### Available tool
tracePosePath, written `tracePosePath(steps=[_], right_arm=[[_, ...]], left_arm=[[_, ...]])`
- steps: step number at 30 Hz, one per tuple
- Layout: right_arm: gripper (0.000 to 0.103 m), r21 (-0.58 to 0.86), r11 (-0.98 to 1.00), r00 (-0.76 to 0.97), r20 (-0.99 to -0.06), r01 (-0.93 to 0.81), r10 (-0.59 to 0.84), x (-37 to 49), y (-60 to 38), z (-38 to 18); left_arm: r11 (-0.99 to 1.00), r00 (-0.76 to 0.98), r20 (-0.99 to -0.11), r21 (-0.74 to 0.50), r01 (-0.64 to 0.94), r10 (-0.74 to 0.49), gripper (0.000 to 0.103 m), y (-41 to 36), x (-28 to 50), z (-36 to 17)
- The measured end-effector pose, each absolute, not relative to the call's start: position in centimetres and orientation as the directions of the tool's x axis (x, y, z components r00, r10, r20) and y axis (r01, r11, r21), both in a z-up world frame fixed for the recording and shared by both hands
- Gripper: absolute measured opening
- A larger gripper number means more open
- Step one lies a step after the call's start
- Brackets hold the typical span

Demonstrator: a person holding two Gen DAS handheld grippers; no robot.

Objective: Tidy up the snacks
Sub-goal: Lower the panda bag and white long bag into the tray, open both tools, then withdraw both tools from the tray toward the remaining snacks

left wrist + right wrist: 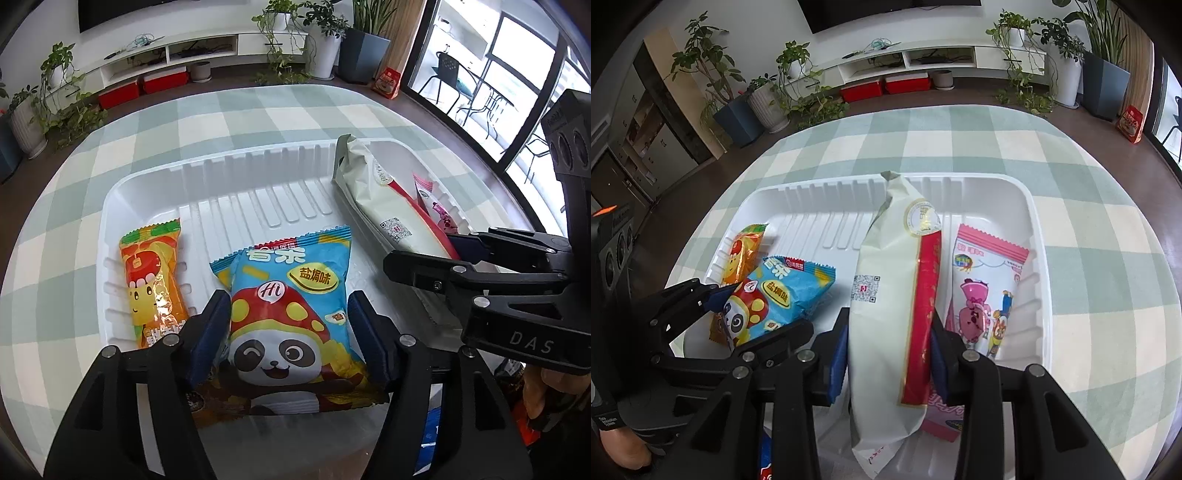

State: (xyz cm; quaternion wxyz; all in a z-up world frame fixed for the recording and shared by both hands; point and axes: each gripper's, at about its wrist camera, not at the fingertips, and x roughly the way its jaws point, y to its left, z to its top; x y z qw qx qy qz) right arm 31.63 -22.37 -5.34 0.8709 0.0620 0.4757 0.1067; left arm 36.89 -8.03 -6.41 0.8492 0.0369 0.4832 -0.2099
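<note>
The left wrist view shows the left gripper [290, 332] with its blue-padded fingers [210, 332] spread on either side of a blue snack packet printed with a panda in a mushroom cap [291, 306]; the pads stand just beside the packet's edges, and whether they press it cannot be told. That packet lies in a shallow white ribbed plastic tray [236, 177] on a table covered with a green-and-cream checked cloth [229, 114]. Just to its left in the tray lies an orange sweet wrapper with a cartoon face [155, 280]. The right gripper [458, 254] reaches in from the right side of this view. The right wrist view shows what the other largely hides: the right gripper [888, 362] has its fingers [838, 358] set against both sides of a long cream-coloured packet with a red strip [886, 295], which runs lengthwise through the tray [1039, 236]. Beside it on the right, partly tucked under it, lies a pink-and-white packet with cartoon figures [990, 291]. The left gripper [716, 299] appears at this view's left edge over the panda packet [783, 295].
</note>
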Motion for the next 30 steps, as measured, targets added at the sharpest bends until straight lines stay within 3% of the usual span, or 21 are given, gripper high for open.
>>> tracePosePath(steps=[17, 21, 25, 30], right_arm=[[0.060, 0.227, 0.965, 0.619, -0.742, -0.128, 0.257, 29.2, -23.5, -1.0], [0.073, 0.261, 0.955, 0.663, -0.691, -0.143, 0.288, 27.1, -24.4, 1.5], [0.090, 0.309, 0.929, 0.714, -0.602, -0.204, 0.357, 23.4, -25.4, 4.0], [0.096, 0.322, 0.909, 0.756, -0.515, -0.266, 0.404, 17.8, -26.2, 5.4]], left_arm=[[0.910, 0.500, -0.792, -0.160, 0.382, -0.349, 0.081, -7.0, 35.0, -4.0], [0.903, 0.539, -0.752, -0.174, 0.393, -0.379, 0.098, -6.1, 33.0, -2.0], [0.899, 0.591, -0.704, -0.164, 0.405, -0.394, 0.102, -4.4, 29.8, 0.2], [0.894, 0.655, -0.631, -0.147, 0.423, -0.414, 0.103, -2.2, 23.8, 2.0]])
